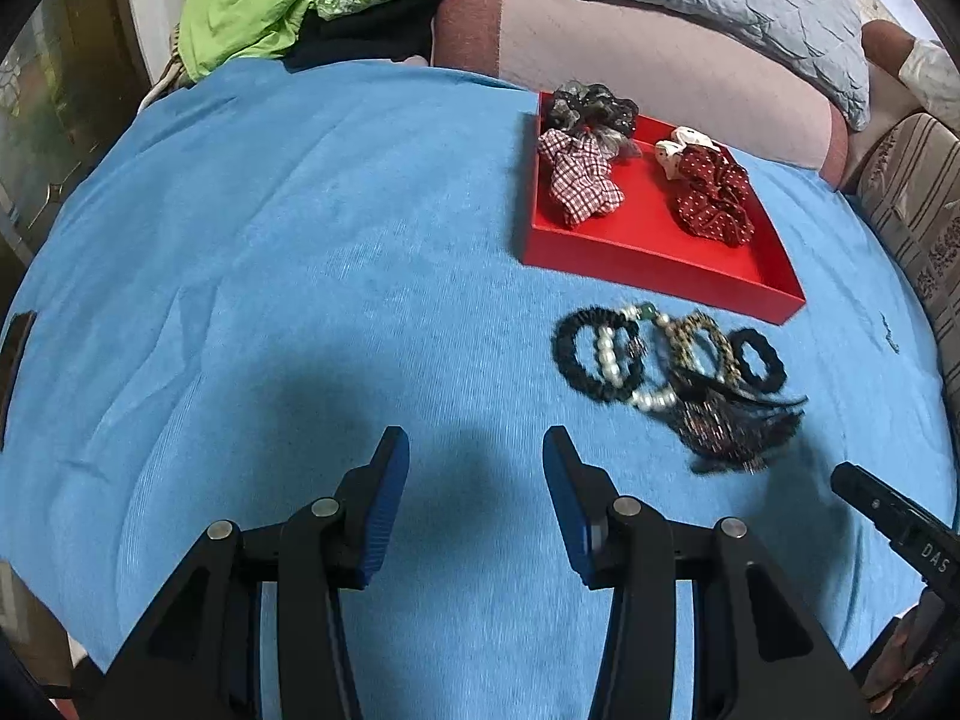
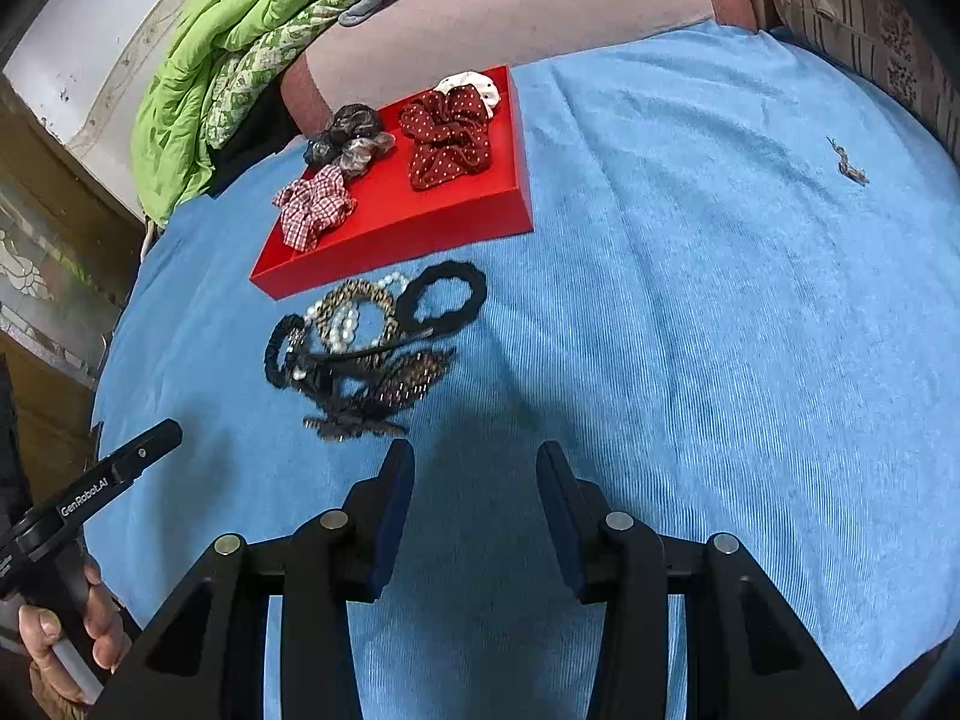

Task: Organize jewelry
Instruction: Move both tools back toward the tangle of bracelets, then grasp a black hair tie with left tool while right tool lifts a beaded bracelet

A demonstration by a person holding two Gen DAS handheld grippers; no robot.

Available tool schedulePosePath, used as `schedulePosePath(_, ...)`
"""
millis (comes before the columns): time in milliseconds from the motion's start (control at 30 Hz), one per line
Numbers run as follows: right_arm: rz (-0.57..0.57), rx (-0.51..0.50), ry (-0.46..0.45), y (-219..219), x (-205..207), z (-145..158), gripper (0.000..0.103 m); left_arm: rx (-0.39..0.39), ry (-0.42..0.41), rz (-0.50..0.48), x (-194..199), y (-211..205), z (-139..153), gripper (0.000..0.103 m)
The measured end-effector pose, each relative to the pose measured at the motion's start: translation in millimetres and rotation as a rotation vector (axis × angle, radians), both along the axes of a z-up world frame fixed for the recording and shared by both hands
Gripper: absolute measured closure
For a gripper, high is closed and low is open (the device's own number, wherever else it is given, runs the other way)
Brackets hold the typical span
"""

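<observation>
1. The loose pile [image 1: 672,372] of hair ties, a pearl bracelet and a beaded clip lies tangled on the blue cloth [image 1: 300,240], just in front of the near wall of the red tray [image 1: 654,267]. I judge these are the pieces left to sort.
2. Inside the tray sit four scrunchies: a checked one [image 1: 579,180], a dark sheer one [image 1: 591,105], a red dotted one [image 1: 714,195] and a white one [image 1: 675,147] behind it, spaced apart, so I take the tray as the sorting place.
3. My left claw [image 1: 477,498] hangs over bare cloth, well to the left of the pile, jaws spread with nothing between them.
4. My right claw [image 2: 474,510] is also spread and empty, its left finger just short of the beaded clip [image 2: 384,390].
5. Open room: the tray's middle and front strip are bare; wide cloth lies free on both sides.
6. Edges: the tray's low wall must be cleared. The tangle may drag neighbours along, I suspect.
</observation>
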State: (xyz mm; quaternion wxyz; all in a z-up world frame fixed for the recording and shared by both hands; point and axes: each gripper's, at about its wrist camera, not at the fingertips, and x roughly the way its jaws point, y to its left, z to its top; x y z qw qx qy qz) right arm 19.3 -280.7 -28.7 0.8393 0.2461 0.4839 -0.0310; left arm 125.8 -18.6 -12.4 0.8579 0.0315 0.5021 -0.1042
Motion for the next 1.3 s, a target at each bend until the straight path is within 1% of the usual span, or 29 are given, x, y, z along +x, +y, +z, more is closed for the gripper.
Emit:
schedulePosePath(200, 0.014, -0.029, -0.003, -4.0, 27.6, -1.3, 0.057, 0.003, -0.009, -0.029, 31.1, -14.1, -4.8, 0.058)
schedulePosePath(333, 0.022, -0.048, 0.006, -8.1, 51.2, -5.7, 0.057, 0.016, -0.016, -0.066, 48.6, -29.0, -9.8, 0.058)
schedulePosePath(467, 0.026, -0.060, 0.021, -14.8, 71.1, -12.3, 0.057, 0.041, -0.012, -0.099, 64.2, -40.8, -21.2, 0.058)
schedulePosePath(567, 0.029, -0.065, 0.034, -19.0, 84.5, -18.1, 0.057, 0.043, 0.008, -0.110, 72.4, -45.4, -31.6, 0.058)
schedulePosePath(667, 0.032, -0.067, 0.039, -21.5, 94.7, -23.2, 0.057, 0.040, 0.026, -0.121, 76.9, -47.5, -41.0, 0.058)
schedulePosePath(867, 0.054, -0.079, 0.052, -17.5, 108.3, -32.2, 0.057, 0.030, 0.027, -0.145, 78.0, -55.8, -49.5, 0.058)
schedulePosePath(900, 0.058, -0.083, 0.054, -15.3, 109.6, -33.9, 0.057, 0.038, 0.023, -0.146, 77.2, -57.6, -50.9, 0.058)
schedulePosePath(967, 0.063, -0.123, 0.051, -8.8, 110.1, -34.8, 0.057, 0.066, 0.002, -0.154, 74.3, -62.4, -52.7, 0.058)
schedulePosePath(1000, 0.069, -0.141, 0.052, -6.0, 110.7, -35.0, 0.057, 0.078, -0.007, -0.158, 72.8, -64.3, -53.2, 0.061)
schedulePosePath(1033, 0.073, -0.159, 0.053, -3.3, 111.4, -35.1, 0.057, 0.078, -0.009, -0.163, 71.9, -65.5, -53.3, 0.067)
schedulePosePath(1067, 0.076, -0.177, 0.056, -1.0, 111.8, -35.3, 0.057, 0.080, -0.008, -0.169, 70.5, -67.3, -52.9, 0.084)
schedulePosePath(1100, 0.078, -0.197, 0.058, 1.6, 112.2, -35.3, 0.062, 0.089, -0.009, -0.172, 68.9, -68.6, -52.1, 0.096)
schedulePosePath(1133, 0.082, -0.221, 0.061, 4.1, 112.2, -35.3, 0.076, 0.099, -0.008, -0.174, 67.5, -69.9, -51.3, 0.096)
schedulePosePath(1167, 0.085, -0.251, 0.066, 6.8, 112.3, -35.4, 0.080, 0.100, -0.005, -0.177, 66.7, -70.1, -50.3, 0.096)
schedulePosePath(1200, 0.091, -0.273, 0.068, 8.1, 112.2, -35.3, 0.086, 0.093, 0.001, -0.177, 66.2, -68.9, -49.7, 0.096)
schedulePosePath(1233, 0.094, -0.270, 0.064, 7.7, 111.4, -34.7, 0.093, 0.086, 0.007, -0.173, 65.6, -66.9, -49.0, 0.096)
schedulePosePath(1300, 0.095, -0.252, 0.059, 4.9, 109.4, -33.2, 0.093, 0.071, 0.016, -0.157, 64.2, -61.7, -46.7, 0.096)
